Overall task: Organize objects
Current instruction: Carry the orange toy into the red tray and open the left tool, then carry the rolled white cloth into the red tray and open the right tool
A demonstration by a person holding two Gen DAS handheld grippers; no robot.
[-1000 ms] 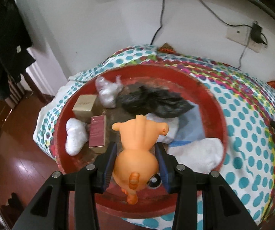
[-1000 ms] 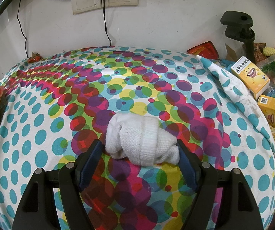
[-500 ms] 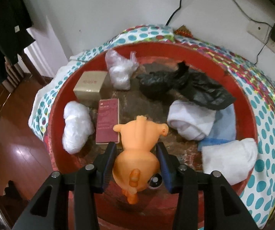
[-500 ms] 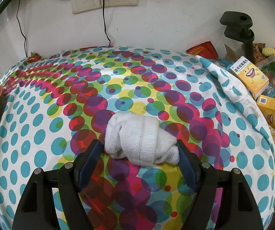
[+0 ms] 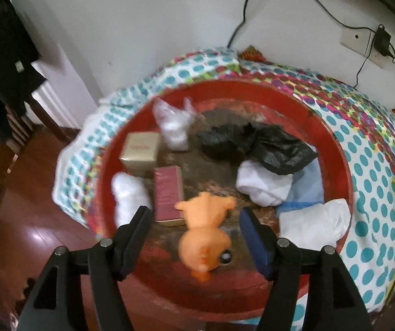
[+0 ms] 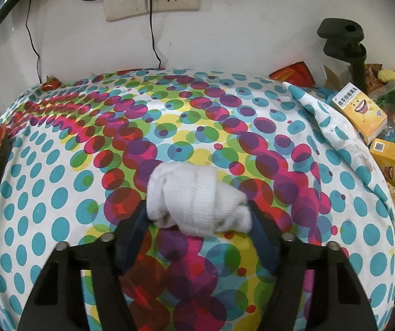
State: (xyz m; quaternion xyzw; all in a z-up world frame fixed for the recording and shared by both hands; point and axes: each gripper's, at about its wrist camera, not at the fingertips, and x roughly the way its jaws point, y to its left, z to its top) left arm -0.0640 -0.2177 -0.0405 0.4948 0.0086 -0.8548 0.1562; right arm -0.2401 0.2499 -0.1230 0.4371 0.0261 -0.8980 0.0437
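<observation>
The orange rubber toy (image 5: 204,234) is a plump animal figure with stubby limbs and one round eye showing low on its right side. It sits inside the red basin (image 5: 338,149), near the front rim, blurred as though caught mid-motion. The left gripper (image 5: 196,230) stands spread wide around it; its jaws have just been opening, and the pads sit clear of the toy on both sides.

Over on the dotted cloth (image 6: 59,193), the rolled white sock (image 6: 197,201) is a ribbed knit bundle, soft-edged in the frame. The right gripper (image 6: 197,215) has just been closing, and its blue pads now press the sock from both sides.

Also in the basin lie a beige box (image 5: 140,150), a maroon box (image 5: 168,193), a crumpled black bag (image 5: 258,146), clear wrapped white bundles and folded white cloths. The boxes carry lettering too smeared to read.

At the right edge of the right wrist view, two yellow cartons (image 6: 360,113) show a smiling cartoon bowl and Chinese characters I can't make out; one bears a QR code. The lower carton is cut off by the frame edge.
</observation>
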